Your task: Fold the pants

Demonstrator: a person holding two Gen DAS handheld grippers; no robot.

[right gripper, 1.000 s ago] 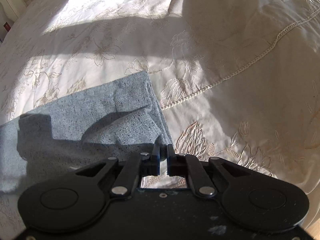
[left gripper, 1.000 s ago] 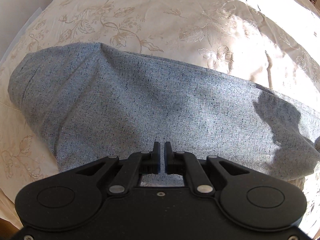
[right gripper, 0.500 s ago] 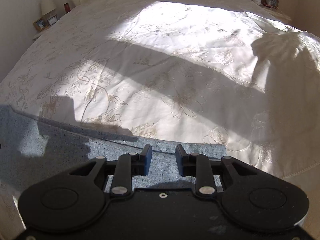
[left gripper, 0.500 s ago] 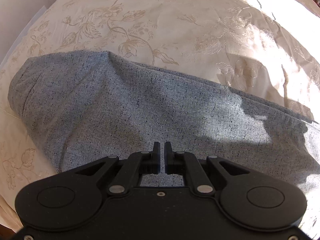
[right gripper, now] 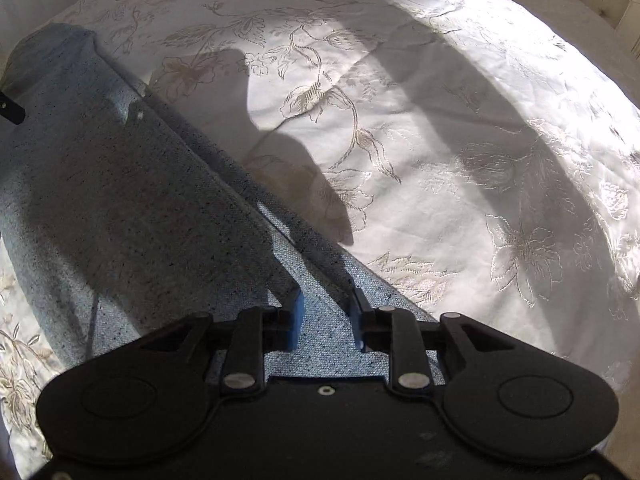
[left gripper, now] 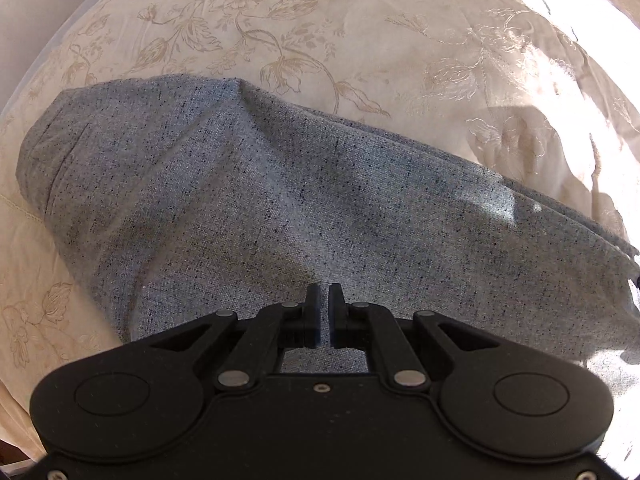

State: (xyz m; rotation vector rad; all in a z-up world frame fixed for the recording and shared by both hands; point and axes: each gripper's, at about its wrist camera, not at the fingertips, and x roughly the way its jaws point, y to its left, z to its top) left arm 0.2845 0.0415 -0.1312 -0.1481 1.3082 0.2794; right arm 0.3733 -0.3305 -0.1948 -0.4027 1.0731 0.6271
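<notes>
The grey-blue pants (left gripper: 240, 200) lie on a cream bedspread, folded lengthwise, with the wide end at the left of the left wrist view. My left gripper (left gripper: 324, 300) points down at them, its jaws almost together on a thin pinch of the cloth. In the right wrist view the pants (right gripper: 120, 200) run as a long band from upper left down to my right gripper (right gripper: 326, 308). Its jaws stand apart and are closing, with the band's layered edge lying between the fingers (right gripper: 296, 312); the pads do not press on it.
The embroidered cream bedspread (right gripper: 440, 160) stretches wide to the right of the pants, part sunlit, part in shadow. A tufted headboard (right gripper: 592, 4) shows at the far upper right. A small black part (right gripper: 10, 110) sticks in at the left edge over the pants.
My right gripper let go of the leg end, opened, rolled and swung along the pants to their long edge. The left gripper stayed pinched and shifted slightly.
</notes>
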